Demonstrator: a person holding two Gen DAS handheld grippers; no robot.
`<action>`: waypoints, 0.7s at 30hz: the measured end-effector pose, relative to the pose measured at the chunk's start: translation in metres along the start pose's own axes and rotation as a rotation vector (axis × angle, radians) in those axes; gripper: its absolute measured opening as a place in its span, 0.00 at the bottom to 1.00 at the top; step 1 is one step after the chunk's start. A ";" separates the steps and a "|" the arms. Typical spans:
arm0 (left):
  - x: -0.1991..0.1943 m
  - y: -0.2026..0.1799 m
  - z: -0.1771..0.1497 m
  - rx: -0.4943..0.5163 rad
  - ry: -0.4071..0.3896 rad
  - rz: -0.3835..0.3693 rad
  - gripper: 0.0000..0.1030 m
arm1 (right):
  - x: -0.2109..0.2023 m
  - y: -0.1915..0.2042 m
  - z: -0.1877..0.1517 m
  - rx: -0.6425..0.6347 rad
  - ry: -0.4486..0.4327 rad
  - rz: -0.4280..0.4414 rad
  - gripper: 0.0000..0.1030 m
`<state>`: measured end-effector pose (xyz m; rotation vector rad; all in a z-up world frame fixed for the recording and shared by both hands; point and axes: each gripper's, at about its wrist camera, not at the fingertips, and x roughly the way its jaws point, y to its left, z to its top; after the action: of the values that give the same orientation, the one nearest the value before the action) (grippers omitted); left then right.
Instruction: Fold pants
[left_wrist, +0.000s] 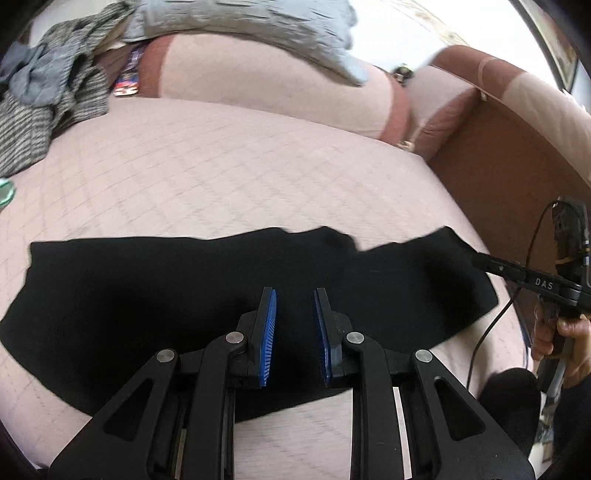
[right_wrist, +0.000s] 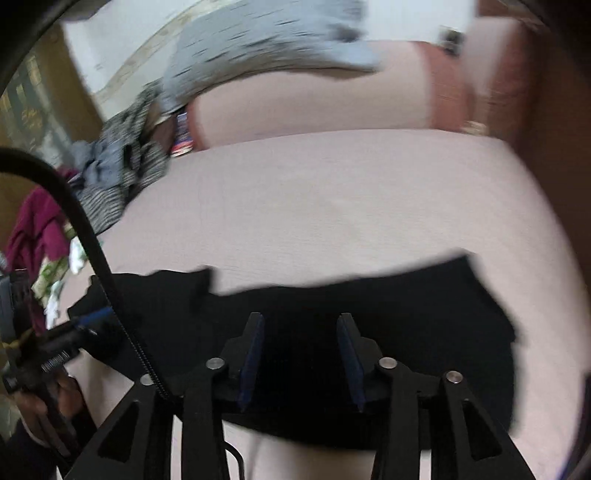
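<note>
Left gripper (left_wrist: 294, 295): jaws spread narrowly, nothing between the pads, poised over the black pants (left_wrist: 147, 291). Right gripper (right_wrist: 300, 319): jaws spread wider, likewise empty. The pants lie flat as a band on the quilted sofa seat (left_wrist: 229, 173), running from 9 to 3 o'clock. The fabric looks light, limp and non-fragile; expect sagging. Grasp at an outer edge or corner.

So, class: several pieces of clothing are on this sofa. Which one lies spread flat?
The black pants, spread flat on the seat; the grey striped clothes lie crumpled.
</note>
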<state>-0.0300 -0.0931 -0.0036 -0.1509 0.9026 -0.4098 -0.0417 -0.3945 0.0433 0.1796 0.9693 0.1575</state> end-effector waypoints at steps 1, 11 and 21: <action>0.002 -0.007 0.000 0.012 0.011 -0.011 0.19 | -0.008 -0.019 -0.004 0.030 0.012 -0.034 0.41; 0.051 -0.082 0.006 0.093 0.098 -0.104 0.19 | -0.009 -0.118 -0.028 0.274 0.072 0.003 0.41; 0.050 -0.084 0.004 0.088 0.109 -0.082 0.19 | -0.002 -0.115 -0.016 0.313 -0.019 0.068 0.04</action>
<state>-0.0236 -0.1902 -0.0125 -0.0854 0.9861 -0.5377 -0.0499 -0.5056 0.0104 0.5012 0.9656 0.0657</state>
